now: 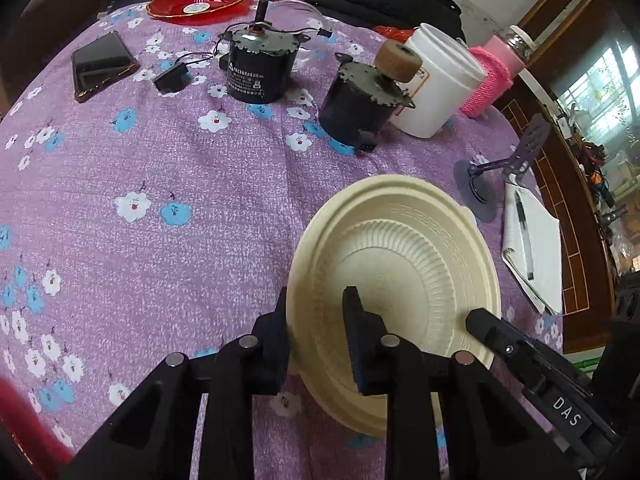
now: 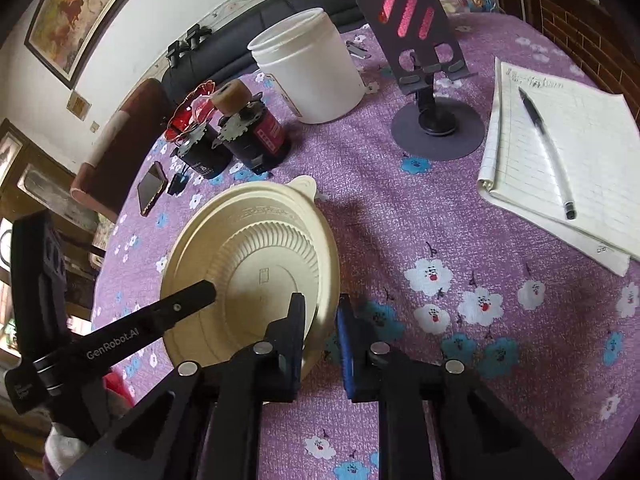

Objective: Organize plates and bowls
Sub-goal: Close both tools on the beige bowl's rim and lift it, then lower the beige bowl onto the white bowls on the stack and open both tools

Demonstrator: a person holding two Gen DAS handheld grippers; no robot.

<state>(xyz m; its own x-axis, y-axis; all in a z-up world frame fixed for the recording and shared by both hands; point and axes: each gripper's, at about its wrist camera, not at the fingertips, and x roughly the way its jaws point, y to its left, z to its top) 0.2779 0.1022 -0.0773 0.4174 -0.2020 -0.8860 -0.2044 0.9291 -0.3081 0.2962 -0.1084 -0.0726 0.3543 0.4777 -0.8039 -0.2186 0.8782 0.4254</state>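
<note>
A cream plastic plate (image 1: 396, 256) with a ribbed centre rests on the purple flowered tablecloth, also in the right wrist view (image 2: 256, 264). My left gripper (image 1: 316, 320) straddles its near-left rim, one finger outside and one inside, jaws apart with a gap around the rim. My right gripper (image 2: 322, 320) straddles the plate's right rim the same way, jaws apart. Each gripper's finger shows in the other's view: the right one (image 1: 492, 332) and the left one (image 2: 188, 300). A red scalloped dish (image 1: 198, 0) sits at the far edge of the table.
Two black motors (image 1: 260, 68) (image 1: 360, 108), a white tub (image 1: 436, 80), a pink knitted bottle (image 1: 496, 76), a phone (image 1: 102, 64), a phone stand (image 2: 432, 92) and a notepad with pen (image 2: 560, 152) stand around the plate.
</note>
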